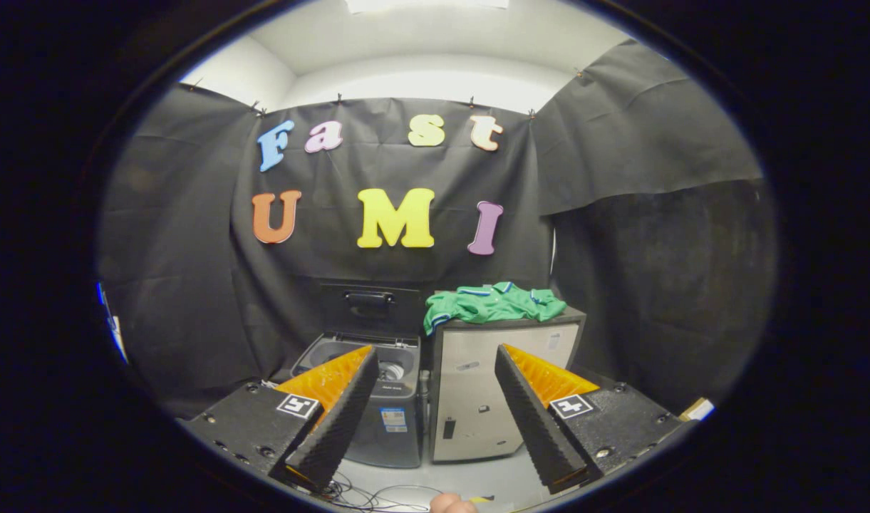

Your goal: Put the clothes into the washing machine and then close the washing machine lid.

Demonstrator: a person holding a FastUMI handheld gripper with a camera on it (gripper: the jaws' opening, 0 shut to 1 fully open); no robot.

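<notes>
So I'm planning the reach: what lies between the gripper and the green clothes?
Gripper view: nothing. The open gripper faces the cabinet; the green clothes lie on top.

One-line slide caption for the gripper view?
Open gripper faces lid-up washing machine; green clothes lie atop adjacent cabinet.

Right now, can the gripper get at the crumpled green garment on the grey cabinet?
Probably yes: the gripper has its jaws open and empty, and the green garment lies uncovered atop the grey cabinet, well beyond them, nothing between.
</notes>
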